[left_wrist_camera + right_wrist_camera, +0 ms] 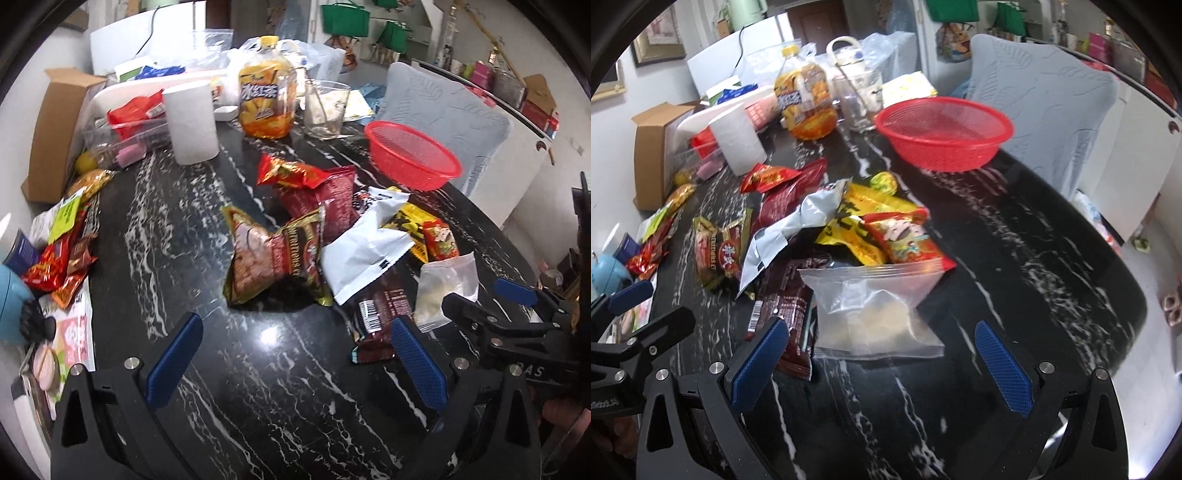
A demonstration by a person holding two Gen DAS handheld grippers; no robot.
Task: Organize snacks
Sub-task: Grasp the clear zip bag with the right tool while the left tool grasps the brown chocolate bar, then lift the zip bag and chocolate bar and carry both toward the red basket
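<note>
A heap of snack packets lies mid-table: a red-and-gold packet (273, 258) (718, 254), a white pouch (364, 251) (783, 232), a dark brown packet (380, 317) (790, 314), yellow and red packets (882, 236), and a clear zip bag (875, 310) (447, 288). An empty red mesh basket (945, 131) (413, 155) stands behind them. My left gripper (295, 358) is open over bare table in front of the heap. My right gripper (879, 365) is open just short of the zip bag. In the left wrist view the right gripper (491, 295) appears at the right.
The black marble table (258, 387) carries a paper roll (190, 122), an orange drink bottle (267, 98), a glass jug (327, 109), a cardboard box (55, 133) and more packets (62, 258) along the left edge. A grey-covered chair (1045, 99) stands behind the basket.
</note>
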